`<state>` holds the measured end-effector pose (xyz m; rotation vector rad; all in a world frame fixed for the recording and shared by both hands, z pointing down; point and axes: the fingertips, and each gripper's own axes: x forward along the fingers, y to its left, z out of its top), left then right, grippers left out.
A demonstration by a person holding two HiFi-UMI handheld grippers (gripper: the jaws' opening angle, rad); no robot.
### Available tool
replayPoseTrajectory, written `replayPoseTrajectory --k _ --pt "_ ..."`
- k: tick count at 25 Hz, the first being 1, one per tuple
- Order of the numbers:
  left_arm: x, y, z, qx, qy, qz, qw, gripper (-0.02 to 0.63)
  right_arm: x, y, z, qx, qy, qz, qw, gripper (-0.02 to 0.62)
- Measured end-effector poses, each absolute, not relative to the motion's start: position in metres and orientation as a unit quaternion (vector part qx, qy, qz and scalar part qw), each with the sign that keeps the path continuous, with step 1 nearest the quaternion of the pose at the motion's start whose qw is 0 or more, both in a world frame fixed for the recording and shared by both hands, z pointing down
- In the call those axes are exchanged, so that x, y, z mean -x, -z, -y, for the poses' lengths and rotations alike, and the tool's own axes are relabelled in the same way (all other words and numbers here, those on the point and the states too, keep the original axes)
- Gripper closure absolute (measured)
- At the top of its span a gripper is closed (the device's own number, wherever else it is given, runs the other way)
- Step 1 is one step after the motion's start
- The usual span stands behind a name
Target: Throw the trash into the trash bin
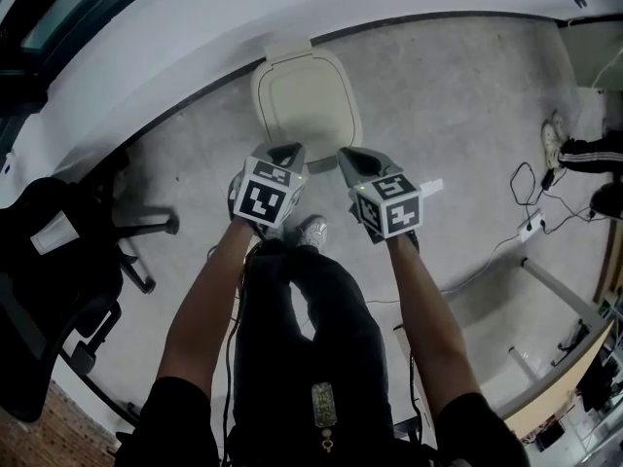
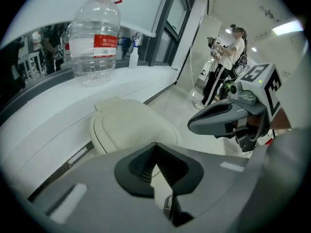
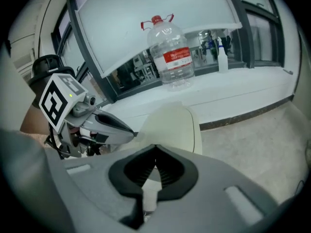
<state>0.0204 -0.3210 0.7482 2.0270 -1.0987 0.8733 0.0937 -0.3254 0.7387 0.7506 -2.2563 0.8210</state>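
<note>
A cream trash bin [image 1: 307,95] stands on the grey floor against the white wall ledge, its lid down. Both grippers hover side by side just in front of it, pointing down at the lid. My left gripper [image 1: 285,150] is shut with nothing between its pads; in the left gripper view its tips [image 2: 155,144] meet over the trash bin [image 2: 129,125]. My right gripper [image 1: 358,156] is also shut, and the right gripper view shows its tips [image 3: 155,147] closed above the trash bin [image 3: 172,125]. No trash shows in any view.
A large water jug [image 2: 95,42] and a spray bottle [image 2: 132,57] stand on the ledge behind the bin. A black office chair [image 1: 58,261] is at the left. Cables and a power strip [image 1: 531,227] lie at the right, near another person [image 2: 226,67] and a table leg [image 1: 565,295].
</note>
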Motion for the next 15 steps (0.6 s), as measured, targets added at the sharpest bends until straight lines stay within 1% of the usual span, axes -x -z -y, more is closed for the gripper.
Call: replayPoseTrajectory --k 4,11,15 --pt "-0.025 -0.689 0.317 -0.79 -0.295 0.423 0.332 0.6 -0.097 -0.671 0.325 -0.287 -0.303 0.869 0.266 0.592" --pt "-0.007 -0.578 0.303 -0.812 -0.257 0.433 0.295 0.6 -0.086 -0.55 0.314 -0.312 -0.266 0.89 0.198 0.592" --pt "0.005 -0.507 0.287 -0.825 -0.224 0.443 0.271 0.6 -0.074 -0.473 0.296 -0.32 -0.244 0.906 0.128 0.592"
